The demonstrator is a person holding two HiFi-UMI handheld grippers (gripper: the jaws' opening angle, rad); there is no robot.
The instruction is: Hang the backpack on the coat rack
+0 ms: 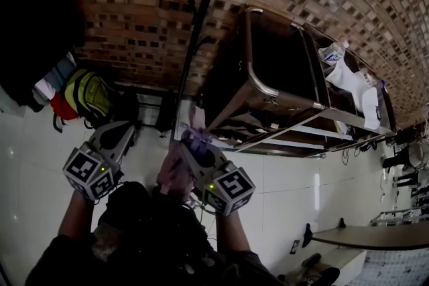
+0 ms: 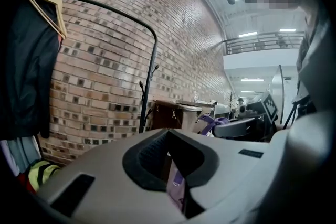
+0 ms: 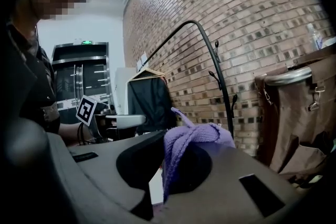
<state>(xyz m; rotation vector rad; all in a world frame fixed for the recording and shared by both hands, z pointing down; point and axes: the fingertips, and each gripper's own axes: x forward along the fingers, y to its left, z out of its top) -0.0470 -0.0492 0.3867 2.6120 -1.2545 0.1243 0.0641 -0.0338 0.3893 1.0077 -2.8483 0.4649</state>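
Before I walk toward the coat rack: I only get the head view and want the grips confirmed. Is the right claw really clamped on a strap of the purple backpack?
Observer: Yes. The right gripper view shows the right claw shut on a purple woven strap, which bunches up over its jaws.
Operator: And the left claw?
Observer: The left gripper view shows the left claw pinching a lilac strap that carries a small darker fitting.

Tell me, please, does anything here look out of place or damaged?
Little stands out. A yellow-green bag seems to lie on the floor by the brick wall, under the hanging dark clothes, instead of hanging. Nothing looks spilled or broken.
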